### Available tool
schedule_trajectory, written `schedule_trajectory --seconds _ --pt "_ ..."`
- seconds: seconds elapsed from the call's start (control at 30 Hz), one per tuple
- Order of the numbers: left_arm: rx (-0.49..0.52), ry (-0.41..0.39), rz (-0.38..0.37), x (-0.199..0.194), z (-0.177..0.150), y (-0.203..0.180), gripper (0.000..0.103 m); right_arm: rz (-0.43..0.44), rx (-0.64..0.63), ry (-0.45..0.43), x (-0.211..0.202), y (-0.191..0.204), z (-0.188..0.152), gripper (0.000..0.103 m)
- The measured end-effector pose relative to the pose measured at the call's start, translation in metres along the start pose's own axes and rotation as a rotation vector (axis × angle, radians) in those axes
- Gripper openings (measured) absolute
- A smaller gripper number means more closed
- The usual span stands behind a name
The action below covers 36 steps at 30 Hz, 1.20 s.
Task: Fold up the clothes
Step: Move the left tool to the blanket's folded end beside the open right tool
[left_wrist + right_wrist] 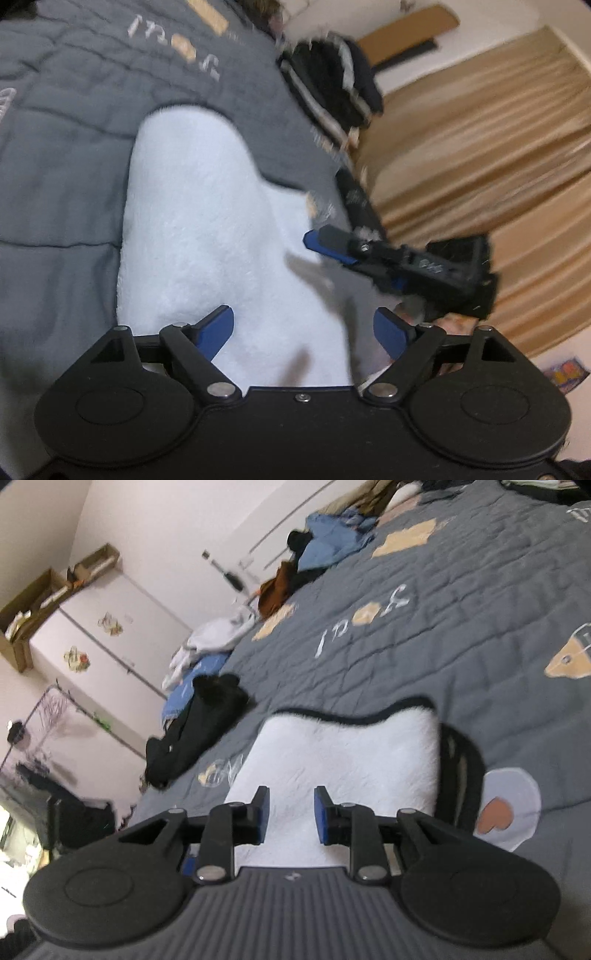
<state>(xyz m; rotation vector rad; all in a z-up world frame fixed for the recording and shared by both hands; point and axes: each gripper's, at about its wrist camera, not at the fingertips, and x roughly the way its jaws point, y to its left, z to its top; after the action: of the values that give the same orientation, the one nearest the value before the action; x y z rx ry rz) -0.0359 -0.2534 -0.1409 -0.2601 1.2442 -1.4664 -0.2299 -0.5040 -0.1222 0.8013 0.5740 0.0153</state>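
The white fleece [207, 221] looks soft and light; best pinched at an edge. Left gripper [304, 332] spread wide, right gripper [291, 818] part-open, both holding nothing.

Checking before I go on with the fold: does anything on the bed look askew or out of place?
The white fleece garment lies unevenly: its dark-trimmed far edge waves instead of running straight, and a dark part pokes out along one side. Unfolded clothes are heaped along the grey quilt's edge. Nothing looks spilled or damaged.
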Motion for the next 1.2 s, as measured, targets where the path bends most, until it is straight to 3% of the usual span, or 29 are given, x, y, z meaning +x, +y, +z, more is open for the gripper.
schedule_trajectory --seconds 0.13,0.33,0.63,0.73,0.87,1.0,1.2 --pt "-0.034 -0.020 -0.017 0.008 0.020 0.018 0.081 -0.066 0.013 0.066 0.014 -0.008 -0.008 0.024" --pt "-0.119 -0.118 -0.032 0.015 0.053 0.044 0.080 -0.062 0.066 0.021 0.007 -0.025 -0.008 0.024" --pt "-0.172 -0.252 0.009 0.019 0.077 0.045 0.080 -0.037 0.098 0.016 0.009 -0.024 -0.004 0.025" --pt "-0.179 -0.238 -0.003 0.011 0.076 0.041 0.083 -0.009 0.081 0.010 0.011 -0.013 -0.002 0.025" --pt "-0.090 -0.253 0.002 -0.004 0.073 0.019 0.085 0.056 0.049 0.016 0.020 0.005 0.001 0.025" --pt "-0.108 -0.272 -0.026 -0.016 0.072 0.018 0.086 0.085 0.040 0.046 0.038 0.017 0.002 0.025" --pt "-0.092 -0.222 0.000 -0.019 0.067 0.023 0.086 0.108 0.056 0.097 0.067 0.021 0.000 0.025"
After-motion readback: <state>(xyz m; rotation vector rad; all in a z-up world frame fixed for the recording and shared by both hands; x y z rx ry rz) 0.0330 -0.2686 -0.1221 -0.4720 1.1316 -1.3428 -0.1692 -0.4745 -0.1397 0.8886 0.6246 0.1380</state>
